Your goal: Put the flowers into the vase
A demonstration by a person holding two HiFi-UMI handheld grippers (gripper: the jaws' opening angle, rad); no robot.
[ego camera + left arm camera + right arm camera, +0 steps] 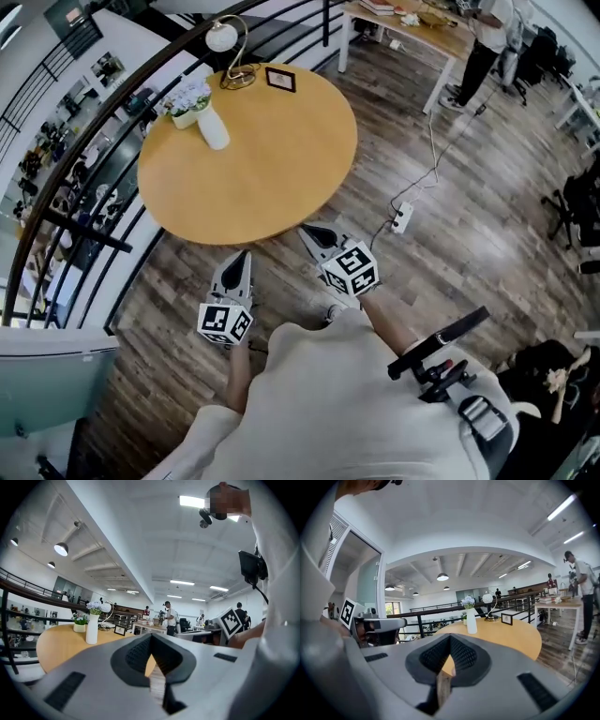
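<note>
Off the desk's (272,169) near edge, left claw (239,257) and right claw (309,232) are clenched empty; a careless reach could topple the vase (213,128).

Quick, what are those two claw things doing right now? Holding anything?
Left gripper: closed, holding nothing.
Right gripper: closed, holding nothing.

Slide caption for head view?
Left gripper and right gripper, both shut, before the round table; flowers stand in the white vase.
</note>
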